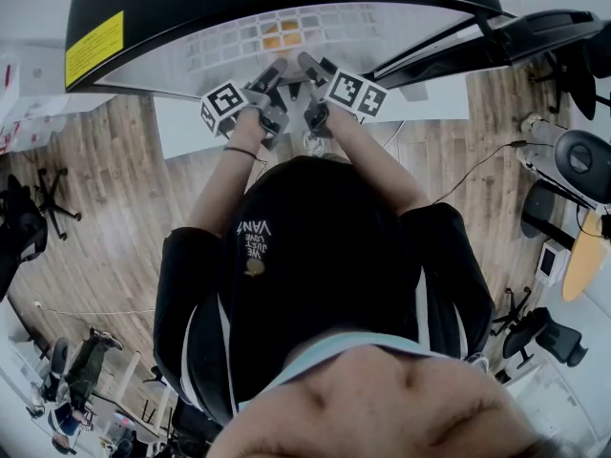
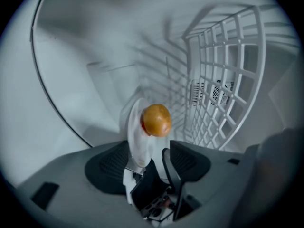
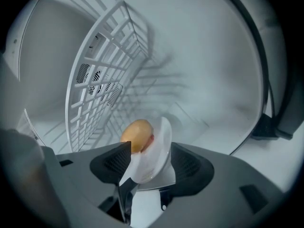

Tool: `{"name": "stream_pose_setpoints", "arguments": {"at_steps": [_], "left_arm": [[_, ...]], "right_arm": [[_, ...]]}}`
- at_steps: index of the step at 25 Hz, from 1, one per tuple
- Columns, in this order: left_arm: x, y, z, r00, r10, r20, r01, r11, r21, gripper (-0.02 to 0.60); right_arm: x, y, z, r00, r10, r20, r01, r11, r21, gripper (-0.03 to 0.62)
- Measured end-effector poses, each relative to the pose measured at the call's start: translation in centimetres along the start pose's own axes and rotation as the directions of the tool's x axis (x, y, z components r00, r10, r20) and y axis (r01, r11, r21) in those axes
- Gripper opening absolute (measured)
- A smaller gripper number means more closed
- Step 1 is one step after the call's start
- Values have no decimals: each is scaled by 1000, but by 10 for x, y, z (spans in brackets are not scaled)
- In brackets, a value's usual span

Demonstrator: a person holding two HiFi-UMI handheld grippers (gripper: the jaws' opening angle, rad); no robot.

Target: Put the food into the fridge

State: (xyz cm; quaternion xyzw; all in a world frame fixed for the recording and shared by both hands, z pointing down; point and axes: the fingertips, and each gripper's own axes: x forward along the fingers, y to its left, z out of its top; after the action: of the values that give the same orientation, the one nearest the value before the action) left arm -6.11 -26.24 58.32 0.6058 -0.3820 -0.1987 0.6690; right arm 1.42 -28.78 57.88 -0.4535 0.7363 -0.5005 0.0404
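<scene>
A golden-brown bun lies on a white plate inside the white fridge. In the left gripper view the plate stands edge-on between the jaws of my left gripper. It leans against one pad, and a gap shows to the other. The right gripper view has the same plate and bun between the wide-apart jaws of my right gripper, whose pads do not press on it. From the head view, both grippers reach side by side into the fridge opening.
A white wire shelf stands close beside the plate, with a fan vent behind it. The fridge's curved white walls close in on all sides. Outside are a wooden floor and office chairs.
</scene>
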Motion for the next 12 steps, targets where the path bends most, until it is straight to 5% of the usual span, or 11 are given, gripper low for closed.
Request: {"name": "stream_pose_setpoints", "arguments": {"at_steps": [12], "left_arm": [[-5,2,1,1000,3,10,-3,1000,2,253]], "right_arm": [[-6,-7,5,999,-33,21,33,999,-11,261]]}}
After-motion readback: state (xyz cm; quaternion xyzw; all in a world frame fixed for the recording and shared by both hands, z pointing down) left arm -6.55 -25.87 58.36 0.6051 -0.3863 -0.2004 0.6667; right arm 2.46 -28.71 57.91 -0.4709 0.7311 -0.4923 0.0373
